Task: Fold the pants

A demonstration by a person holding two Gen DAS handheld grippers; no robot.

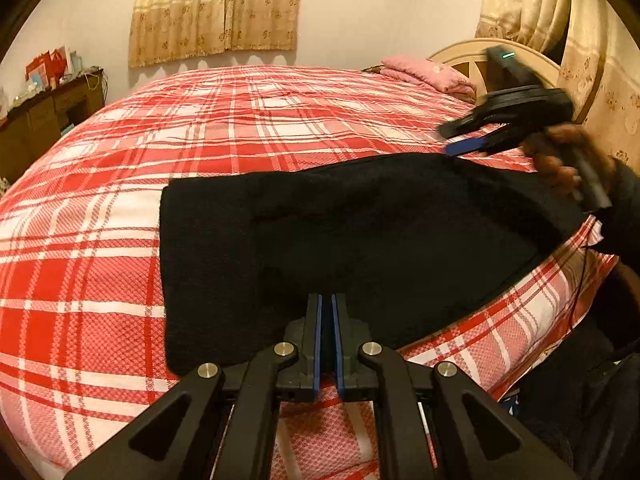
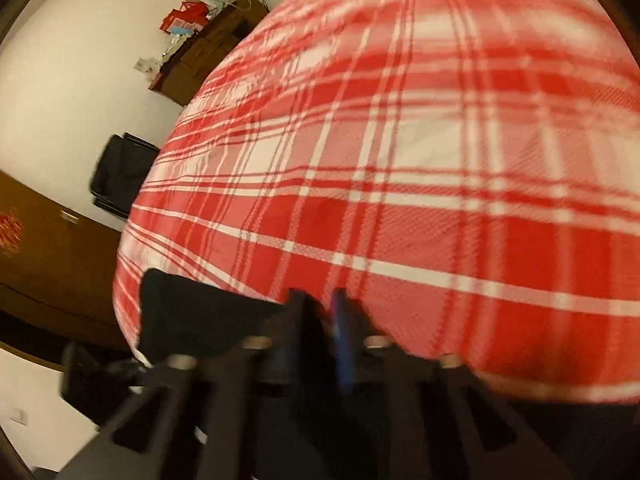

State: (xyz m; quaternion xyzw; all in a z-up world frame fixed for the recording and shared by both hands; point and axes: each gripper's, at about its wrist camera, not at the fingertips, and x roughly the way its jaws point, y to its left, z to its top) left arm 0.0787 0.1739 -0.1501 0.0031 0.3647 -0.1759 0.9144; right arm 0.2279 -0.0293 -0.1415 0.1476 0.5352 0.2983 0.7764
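The black pants point(image 1: 340, 240) lie folded flat on the red and white plaid bed cover point(image 1: 180, 128). My left gripper point(image 1: 327, 304) hovers at their near edge with its jaws almost together, a thin gap between the blue pads, and nothing visibly between them. My right gripper point(image 1: 450, 142) is above the pants' far right corner, held by a hand point(image 1: 560, 160), blurred by motion. In the right wrist view its jaws point(image 2: 320, 304) look close together and blurred, and a corner of the pants point(image 2: 192, 308) shows at lower left.
A pink folded blanket point(image 1: 428, 74) lies by the cream headboard point(image 1: 472, 56). A dark wooden dresser point(image 1: 44, 120) with clutter stands at left. Curtains point(image 1: 216, 8) hang on the far wall. A black chair point(image 2: 120, 176) stands beside the bed.
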